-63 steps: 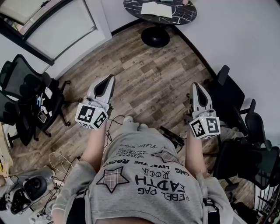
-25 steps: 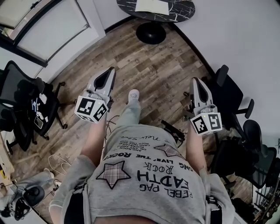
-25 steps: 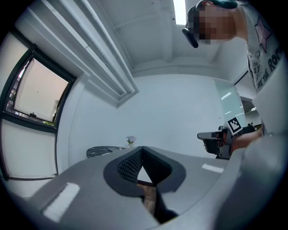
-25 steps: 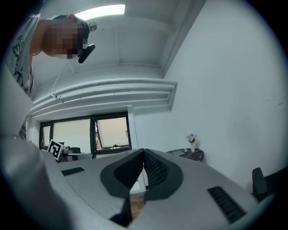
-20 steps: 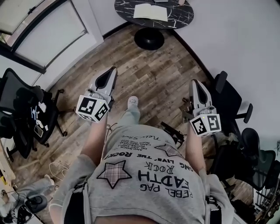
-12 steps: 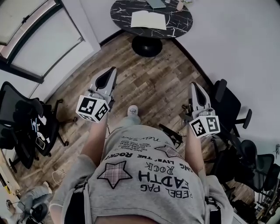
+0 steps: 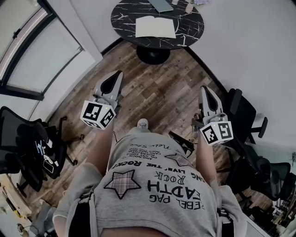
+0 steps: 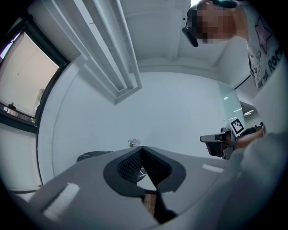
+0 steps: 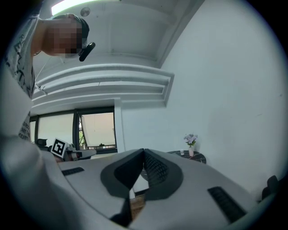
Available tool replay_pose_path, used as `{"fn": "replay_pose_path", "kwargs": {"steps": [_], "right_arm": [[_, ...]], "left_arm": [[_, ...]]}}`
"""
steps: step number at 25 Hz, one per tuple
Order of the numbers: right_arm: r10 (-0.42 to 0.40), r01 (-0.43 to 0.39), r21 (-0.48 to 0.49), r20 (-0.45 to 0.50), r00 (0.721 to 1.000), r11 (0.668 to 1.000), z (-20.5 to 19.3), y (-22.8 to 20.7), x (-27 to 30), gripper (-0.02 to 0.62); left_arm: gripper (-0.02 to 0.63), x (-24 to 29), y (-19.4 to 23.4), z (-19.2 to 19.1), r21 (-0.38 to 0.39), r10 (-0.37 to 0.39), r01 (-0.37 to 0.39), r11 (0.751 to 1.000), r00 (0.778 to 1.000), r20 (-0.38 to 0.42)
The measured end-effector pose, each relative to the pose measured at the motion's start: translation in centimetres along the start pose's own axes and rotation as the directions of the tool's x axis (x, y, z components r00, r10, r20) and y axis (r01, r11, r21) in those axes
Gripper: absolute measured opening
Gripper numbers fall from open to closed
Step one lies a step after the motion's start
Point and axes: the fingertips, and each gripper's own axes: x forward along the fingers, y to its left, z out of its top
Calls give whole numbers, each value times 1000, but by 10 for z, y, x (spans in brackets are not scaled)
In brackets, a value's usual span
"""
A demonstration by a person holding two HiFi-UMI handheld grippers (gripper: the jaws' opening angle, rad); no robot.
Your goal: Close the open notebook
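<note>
- A round black desk (image 7: 190, 28) with white veining stands on a black pedestal foot (image 7: 151, 54) on the wooden plank floor (image 7: 157, 88).
- An open notebook (image 7: 155, 27) lies flat near its middle.
- A flat grey thing (image 7: 161, 4) and a small vase (image 7: 188, 7) sit at the far edge.

Seen from above, two bare forearms are held out ahead of the torso (image 7: 155, 190), elbows bent, one on each side. The left claw (image 7: 118, 75) is carried at the end of the left forearm (image 7: 100, 150) and is pointed level and forward, with the left marker cube (image 7: 97, 115) nearest the body. The right claw (image 7: 205, 89) is carried likewise by the right forearm (image 7: 204, 159), roughly parallel to the left and well apart from it, with the right marker cube (image 7: 216, 133) at its rear. In each claw's own view the jaws are seen pressed together at their tips, with nothing held between them.
</note>
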Motion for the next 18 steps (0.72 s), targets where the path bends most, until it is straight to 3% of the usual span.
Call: {"fn": "replay_pose_path", "kwargs": {"steps": [18], "right_arm": [[-24, 25, 25, -21, 999, 999, -15, -30, 82, 12]], "left_arm": [[9, 62, 68, -6, -16, -20, 20, 1000, 1000, -21]]}}
